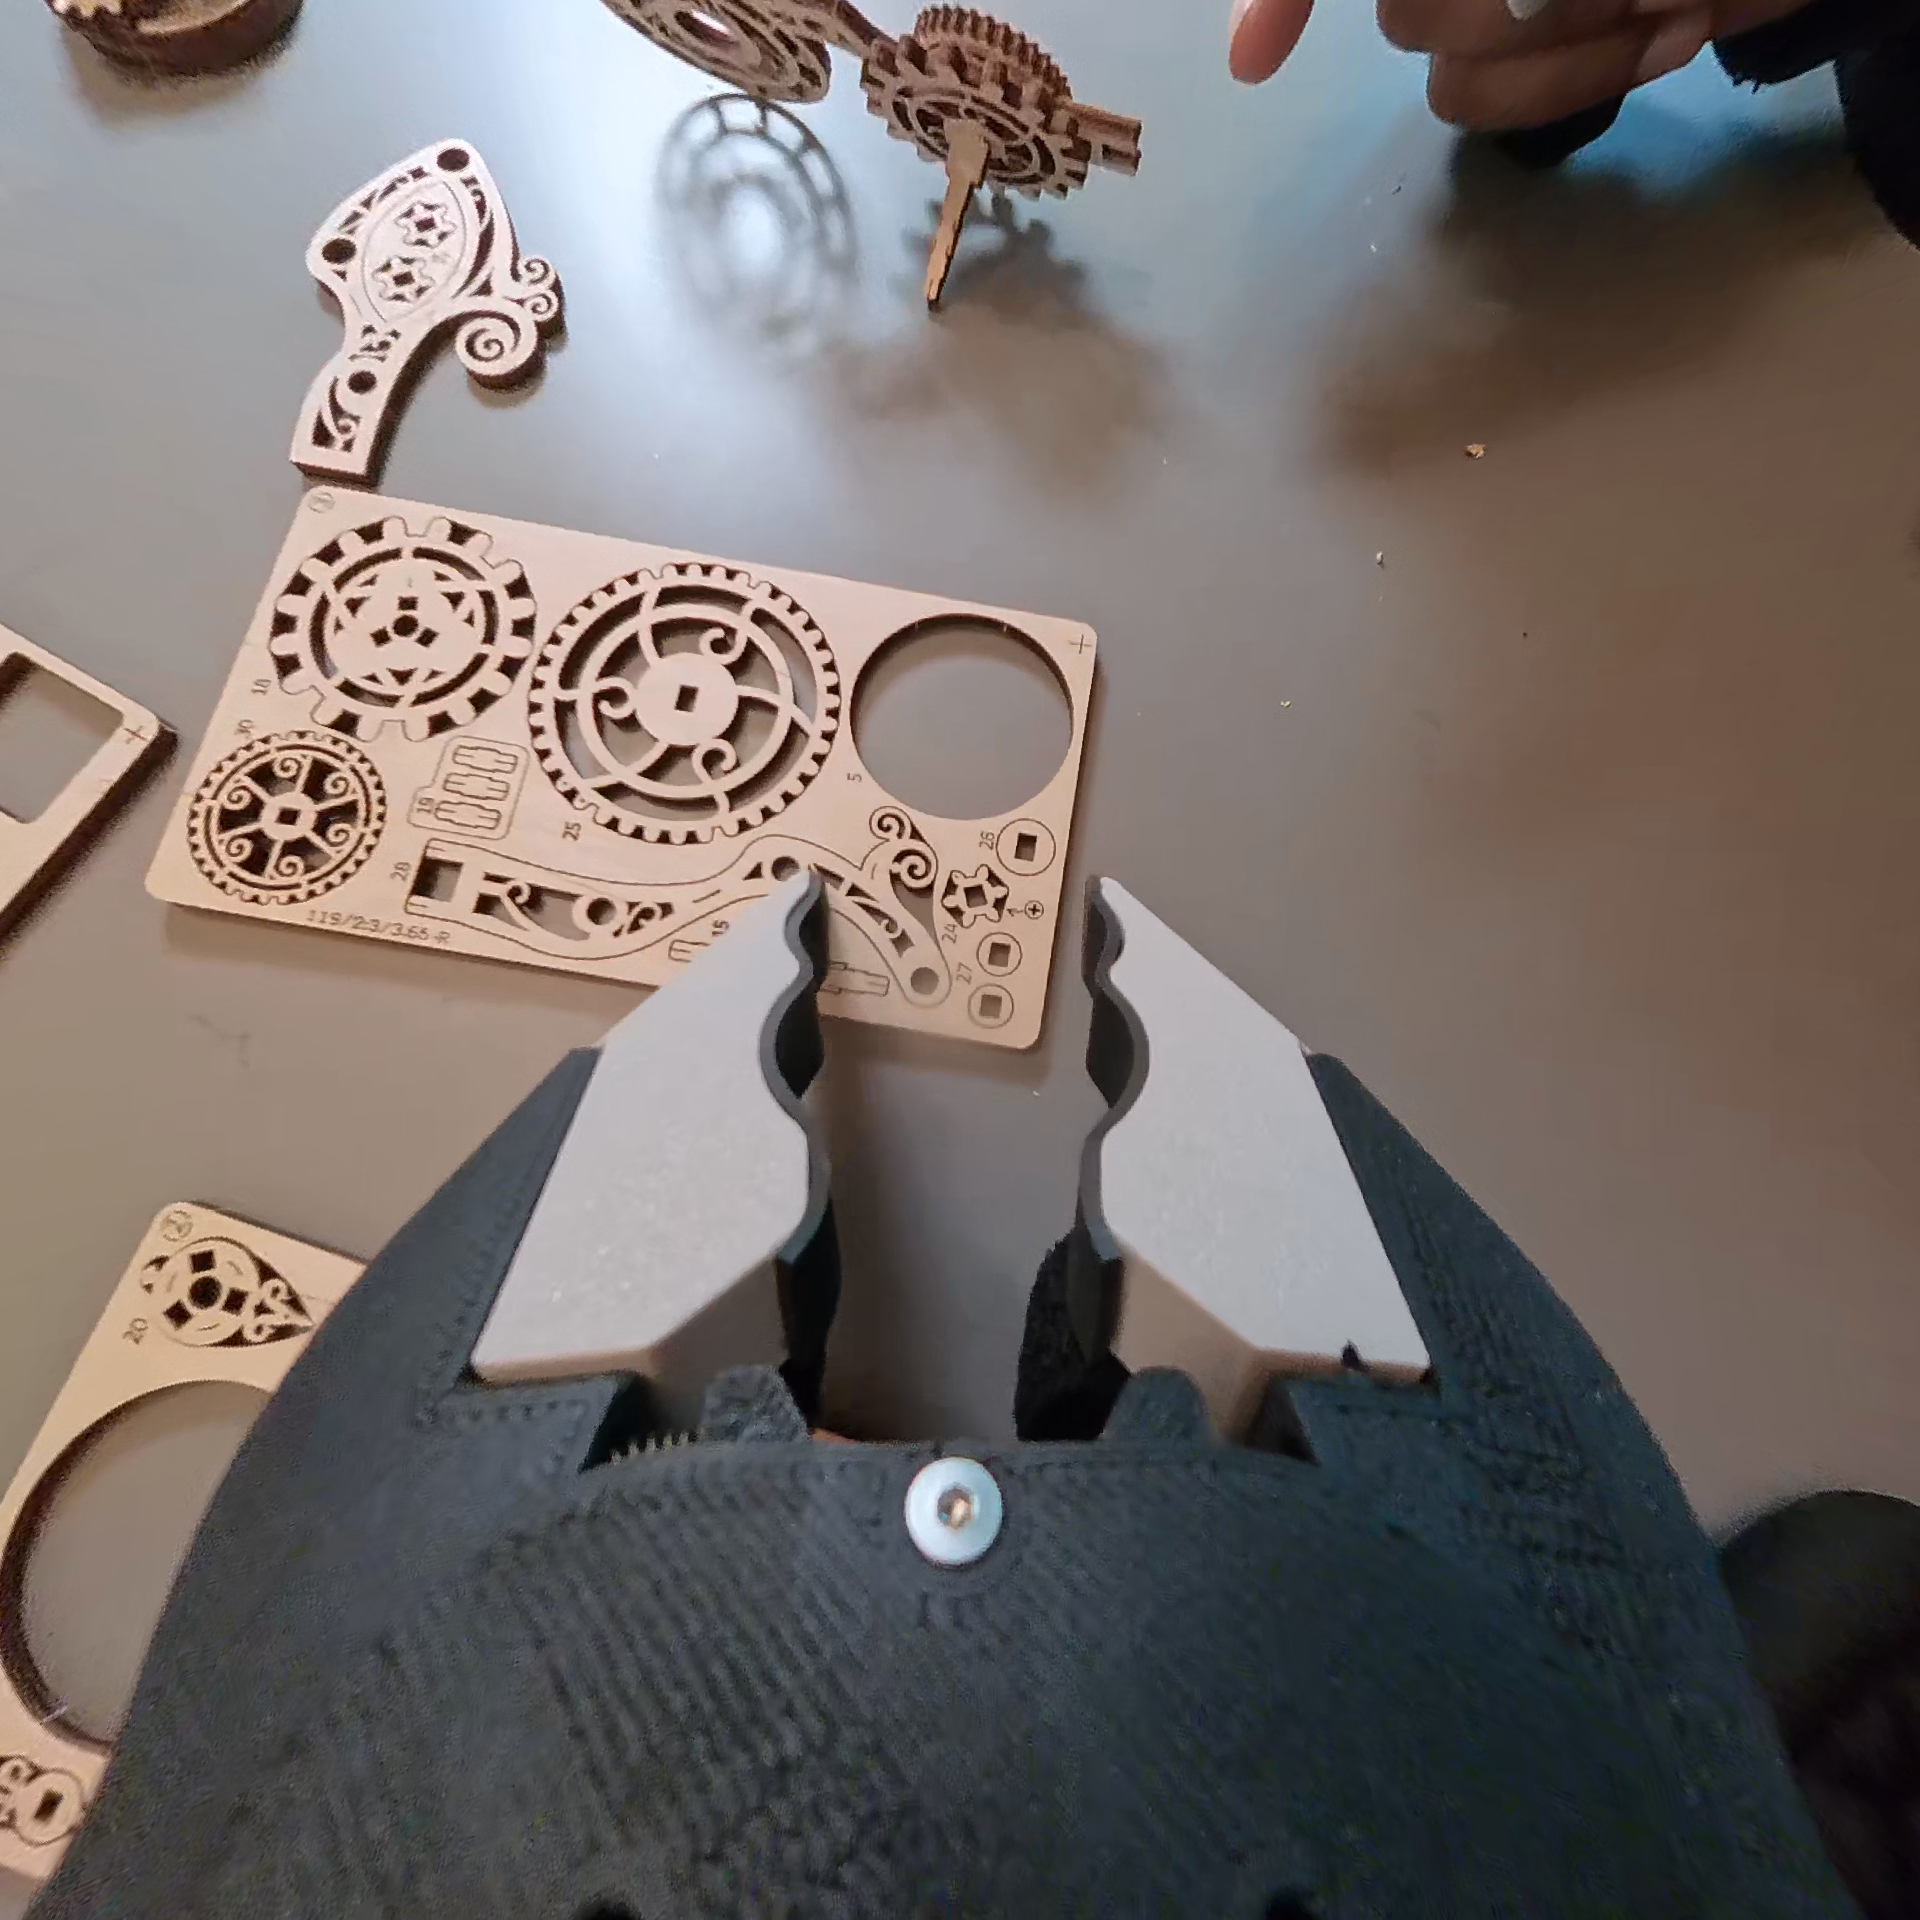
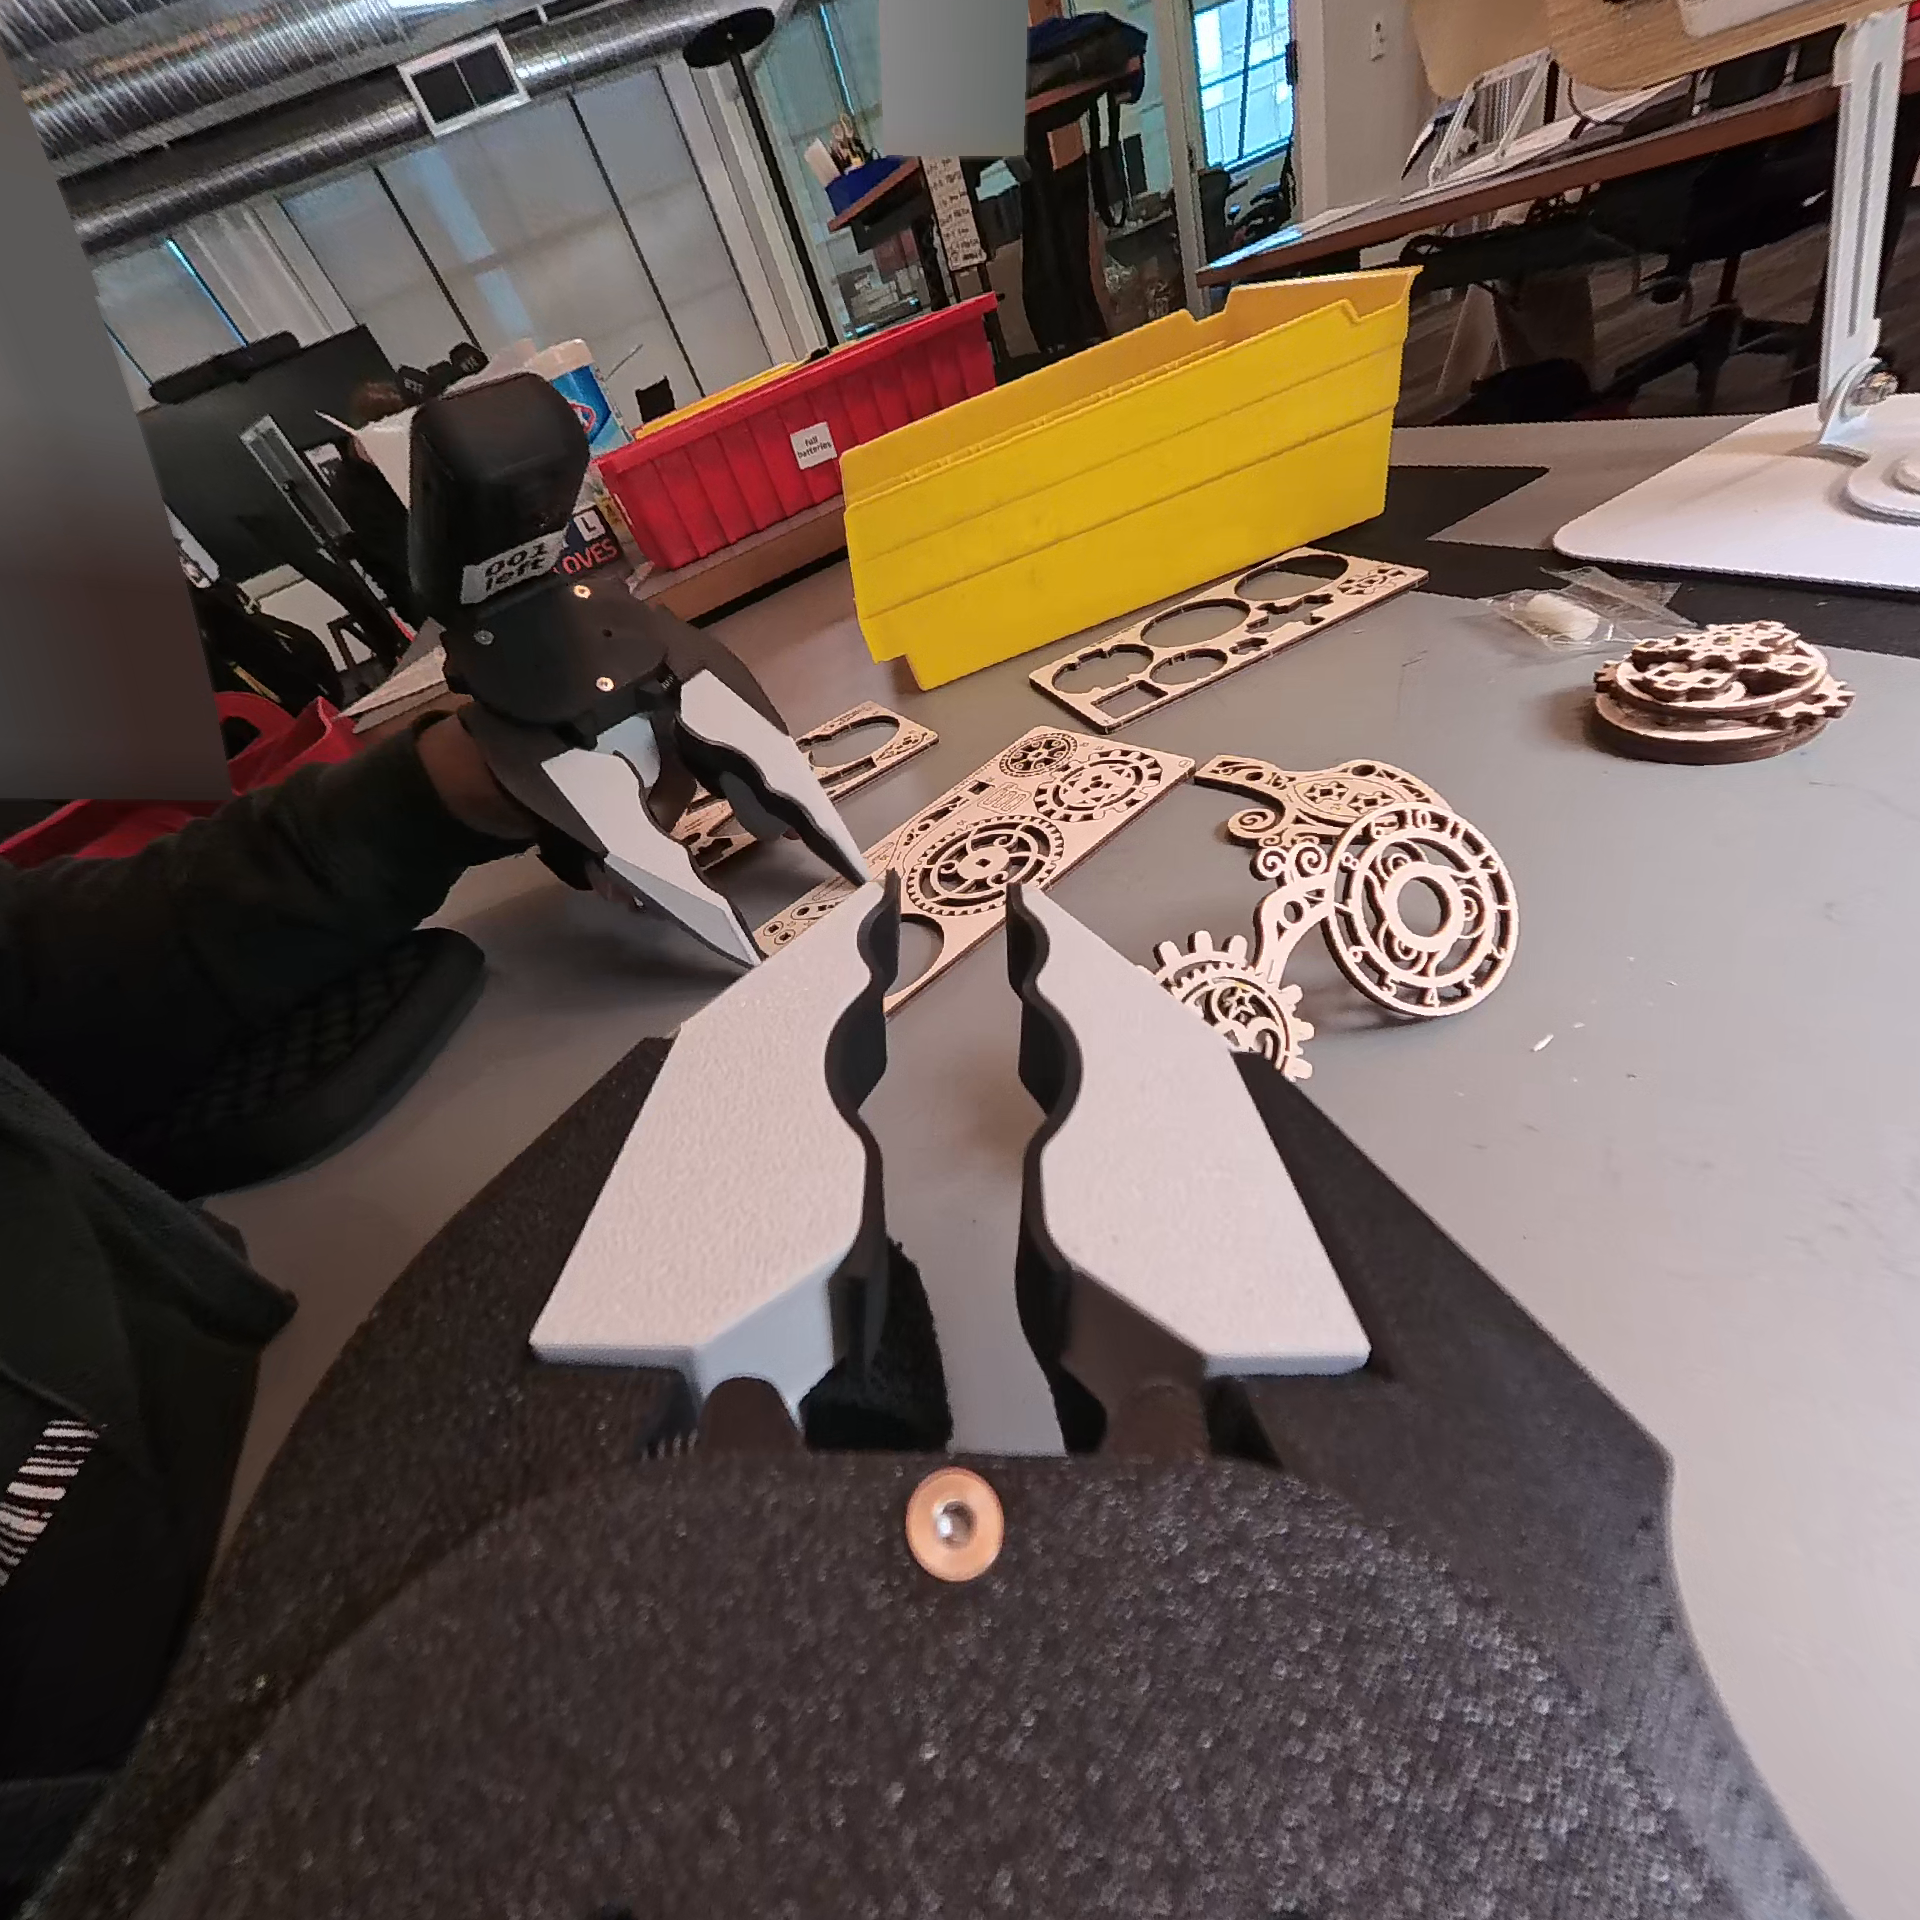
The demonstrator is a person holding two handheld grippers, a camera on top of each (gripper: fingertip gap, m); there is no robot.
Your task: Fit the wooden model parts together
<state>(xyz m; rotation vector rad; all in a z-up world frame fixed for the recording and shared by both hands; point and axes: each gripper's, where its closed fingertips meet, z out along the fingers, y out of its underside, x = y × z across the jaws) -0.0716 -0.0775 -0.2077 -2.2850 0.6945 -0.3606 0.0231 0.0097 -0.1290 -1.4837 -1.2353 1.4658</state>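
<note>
A wooden sheet (image 1: 623, 769) of laser-cut gears lies flat on the grey table (image 1: 1455, 831). My left gripper (image 1: 954, 904) is open and empty, with its fingertips over the sheet's near right corner. A loose ornate wooden piece (image 1: 416, 301) lies beyond the sheet. A part-built assembly (image 1: 966, 94) of a gear, an arm and a ring wheel rests farther off. In the right wrist view my right gripper (image 2: 951, 894) is open and empty, pointing at the same sheet (image 2: 997, 831). The left gripper (image 2: 805, 920) is just to its left and the assembly (image 2: 1351, 935) to its right.
A yellow bin (image 2: 1122, 468) and a red bin (image 2: 800, 457) stand at the back. Emptied sheets (image 2: 1226, 623) lie near them, with more sheets at the left (image 1: 156, 1403). A round stacked gear block (image 2: 1714, 686) sits far right by a white stand base (image 2: 1766, 499). A hand (image 1: 1507, 52) is near the assembly. Some 15 centimeters of space lies between my two pairs of fingers. From either gripper's tips it is about 15 centimeters to the loose ornate wooden piece (image 1: 416, 301). Seen from the right wrist view (image 2: 1304, 796) as well.
</note>
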